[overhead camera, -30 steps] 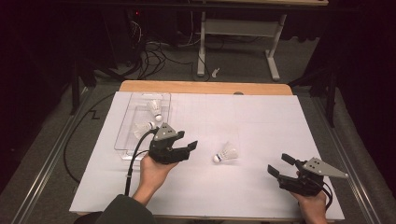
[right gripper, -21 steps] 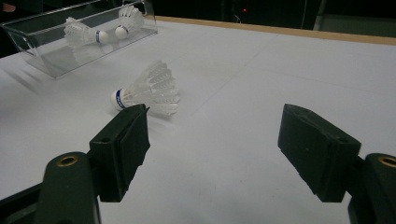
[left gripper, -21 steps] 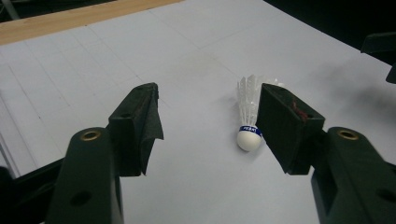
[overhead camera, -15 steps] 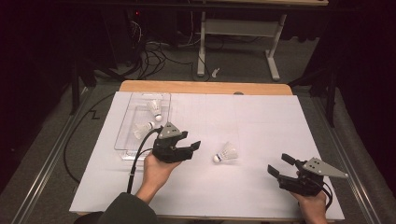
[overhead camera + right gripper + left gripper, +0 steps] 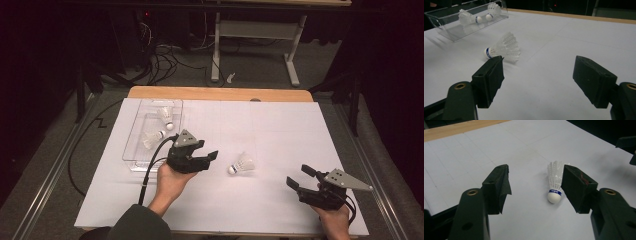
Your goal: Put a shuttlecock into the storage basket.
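Left claw (image 5: 207,159): its jaws stand wide apart and hold nothing; it points toward the shuttlecock (image 5: 242,165), which lies just beyond its tips.
Right claw (image 5: 299,177): also wide open and empty, resting near the person's edge of the bench (image 5: 300,125), well apart from the shuttlecock.
Place of the shuttlecock: it lies on its side on the white sheet, about the middle of the bench, between the two claws and nearer to the left one. In the left claw's own view it (image 5: 554,186) sits close to one jaw, cork toward the camera.
Look: white feather skirt, round white cork head, a blue band with small letters around the neck.
Handling, as a judgement: very light, so it will likely roll or slide at a small push. The feathers seem thin and easy to crush; the cork is firm.
Where to hold: at the cork or the blue band, with a soft closing.
Clear tray (image 5: 131,145): stands at the left, with two more shuttlecocks (image 5: 159,126) inside.
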